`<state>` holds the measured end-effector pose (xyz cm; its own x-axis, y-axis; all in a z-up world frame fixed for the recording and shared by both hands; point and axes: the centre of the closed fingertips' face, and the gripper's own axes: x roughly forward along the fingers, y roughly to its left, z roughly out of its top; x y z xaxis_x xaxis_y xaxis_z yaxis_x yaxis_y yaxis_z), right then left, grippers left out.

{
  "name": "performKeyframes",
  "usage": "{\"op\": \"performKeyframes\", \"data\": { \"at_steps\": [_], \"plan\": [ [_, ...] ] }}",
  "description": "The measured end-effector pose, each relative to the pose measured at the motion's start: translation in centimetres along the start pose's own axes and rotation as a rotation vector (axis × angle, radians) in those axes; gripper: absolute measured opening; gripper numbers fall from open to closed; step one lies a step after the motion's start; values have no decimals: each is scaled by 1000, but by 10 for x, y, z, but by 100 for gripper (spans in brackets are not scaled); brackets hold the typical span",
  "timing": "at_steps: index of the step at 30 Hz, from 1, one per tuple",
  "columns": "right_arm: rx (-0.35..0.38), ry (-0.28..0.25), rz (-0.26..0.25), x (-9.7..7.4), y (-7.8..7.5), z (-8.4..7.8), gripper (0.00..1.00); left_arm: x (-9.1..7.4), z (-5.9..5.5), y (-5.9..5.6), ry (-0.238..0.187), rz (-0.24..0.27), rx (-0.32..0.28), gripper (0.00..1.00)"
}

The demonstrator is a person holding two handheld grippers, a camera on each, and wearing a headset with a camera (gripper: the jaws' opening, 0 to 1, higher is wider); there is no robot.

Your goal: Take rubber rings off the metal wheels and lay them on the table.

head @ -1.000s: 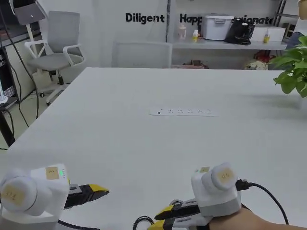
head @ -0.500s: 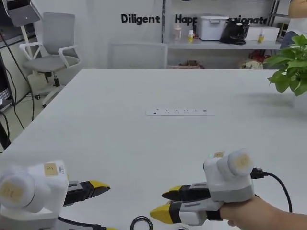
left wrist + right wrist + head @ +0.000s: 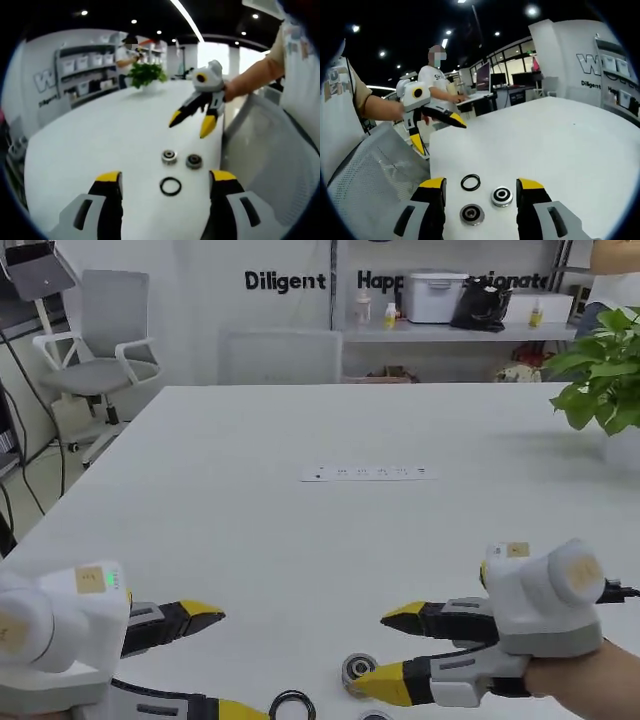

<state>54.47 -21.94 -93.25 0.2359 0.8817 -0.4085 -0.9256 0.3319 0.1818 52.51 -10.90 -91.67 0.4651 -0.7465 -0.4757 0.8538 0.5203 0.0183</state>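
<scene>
A loose black rubber ring [image 3: 292, 705] lies flat on the white table [image 3: 300, 540] near its front edge. Beside it sit two small metal wheels; one wheel [image 3: 357, 669] shows in the head view. The left gripper view has the ring [image 3: 170, 186] just ahead of my open left gripper [image 3: 165, 177], with the two wheels [image 3: 169, 156] [image 3: 194, 161] beyond. My right gripper [image 3: 388, 650] is open and empty, hovering to the right of the wheels. Its own view looks over the ring [image 3: 470, 182], a silver wheel [image 3: 502, 196] and a darker wheel [image 3: 471, 213].
A flush power strip [image 3: 360, 473] sits mid-table. A green plant [image 3: 600, 380] stands at the far right. An office chair [image 3: 95, 350] and a shelf with boxes [image 3: 450, 300] are beyond the table. A mesh chair back [image 3: 270, 150] is close to the table's front edge.
My right gripper has drawn away to the right from the ring, its jaws now wide apart, uncovering a wheel. The left gripper has barely moved.
</scene>
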Motion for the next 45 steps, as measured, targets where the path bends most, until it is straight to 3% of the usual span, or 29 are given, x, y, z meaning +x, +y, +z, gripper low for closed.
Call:
{"op": "performKeyframes", "data": {
  "at_steps": [9,27,45],
  "plan": [
    [1,1,-48,-29,-3,-16,62,-2,3,-4,-2,-1,18,73],
    [15,0,-120,-57,-6,-37,71,-13,-1,-12,-11,21,-8,75],
    [24,6,-139,-63,-4,-46,73,-17,-1,-13,-15,33,-21,75]
  ]
}}
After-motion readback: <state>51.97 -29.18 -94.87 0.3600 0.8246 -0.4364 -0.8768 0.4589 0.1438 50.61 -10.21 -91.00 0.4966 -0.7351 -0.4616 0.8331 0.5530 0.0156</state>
